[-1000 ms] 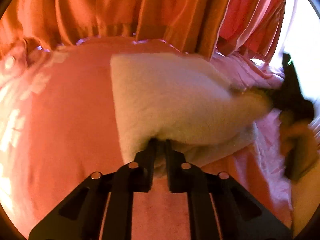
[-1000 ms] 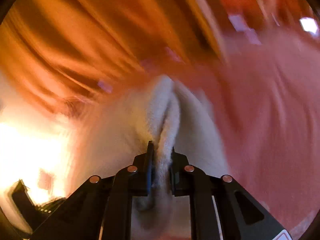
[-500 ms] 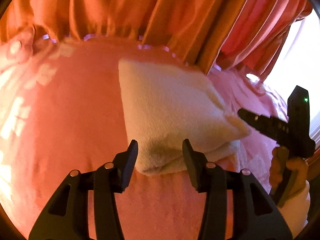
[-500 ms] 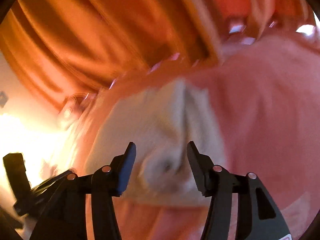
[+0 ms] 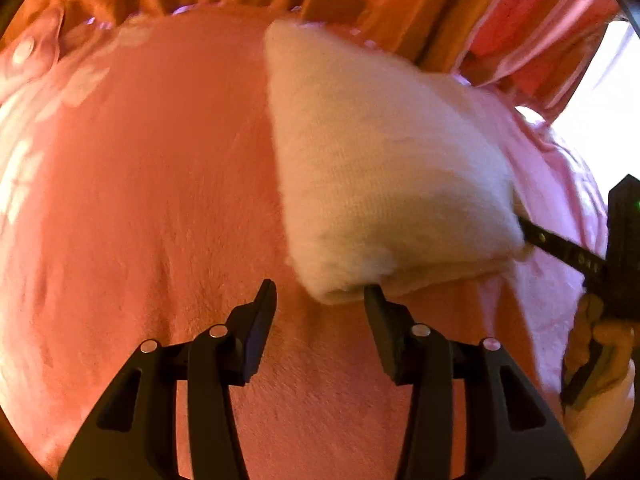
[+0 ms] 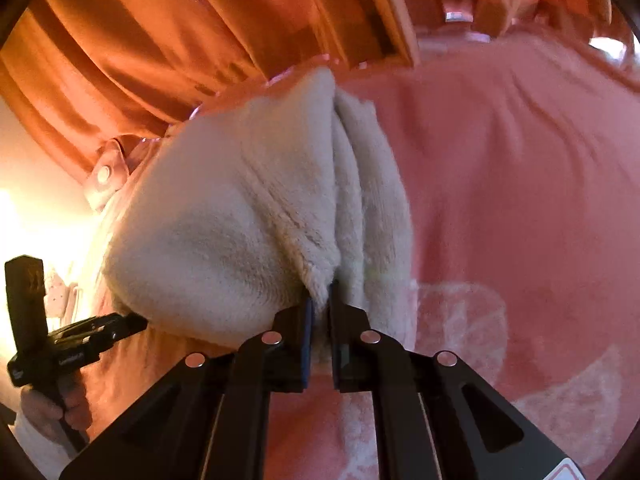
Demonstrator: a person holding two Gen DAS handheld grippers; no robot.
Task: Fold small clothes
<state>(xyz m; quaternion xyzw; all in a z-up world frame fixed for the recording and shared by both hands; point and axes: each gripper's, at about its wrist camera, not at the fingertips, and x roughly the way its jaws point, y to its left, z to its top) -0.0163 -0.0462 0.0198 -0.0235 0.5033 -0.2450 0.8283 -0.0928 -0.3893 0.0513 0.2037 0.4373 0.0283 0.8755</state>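
1. You are holding the left tool [image 5: 320, 294] with fingers spread apart, one fingertip touching the near corner of the cream cloth [image 5: 384, 184].
2. Your right tool [image 6: 320, 300] is clamping the cloth's folded edge.
3. The cloth is lying folded on the pink blanket [image 5: 152, 200].
4. Likely mid-fold; next, re-grip the left corner for another fold.

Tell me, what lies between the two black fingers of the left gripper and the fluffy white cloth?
Almost nothing. In the left wrist view, the open left gripper has one fingertip at the folded white cloth edge; only pink blanket shows between the fingers.
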